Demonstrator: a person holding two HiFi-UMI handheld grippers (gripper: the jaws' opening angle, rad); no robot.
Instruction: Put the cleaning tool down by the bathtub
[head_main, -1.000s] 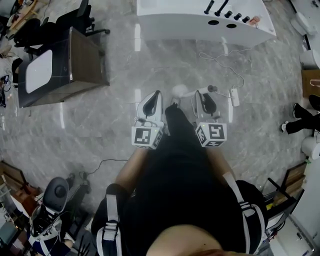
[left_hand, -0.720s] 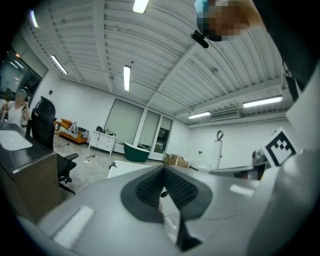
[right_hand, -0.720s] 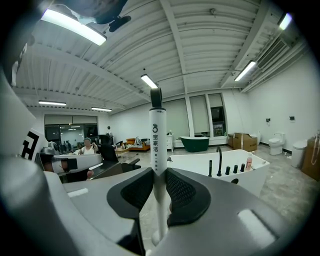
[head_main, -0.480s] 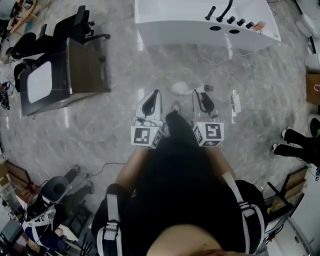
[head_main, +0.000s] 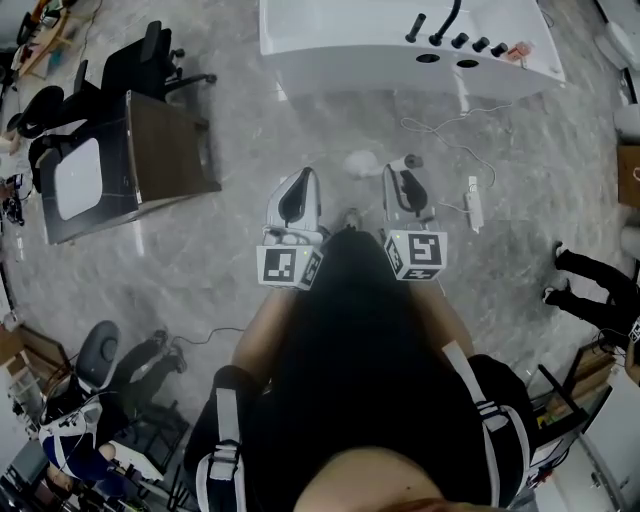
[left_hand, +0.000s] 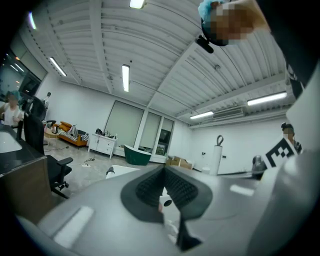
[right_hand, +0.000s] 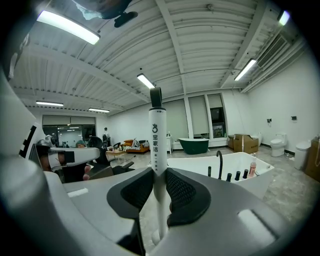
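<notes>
Short of the bathtub (right_hand: 227, 167), the right claw (right_hand: 159, 192) pinches the cleaning tool (right_hand: 156, 135) upright by its white handle, probably light, stiff and slick, best gripped mid-shaft, while the left claw (left_hand: 164, 192) is pressed together, empty.

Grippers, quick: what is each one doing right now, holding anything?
Left gripper: fingers closed, nothing between them.
Right gripper: fingers closed on the white cleaning tool, by its handle.

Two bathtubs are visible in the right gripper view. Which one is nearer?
The white bathtub with black taps on its rim; the dark green bathtub stands far behind it.
</notes>
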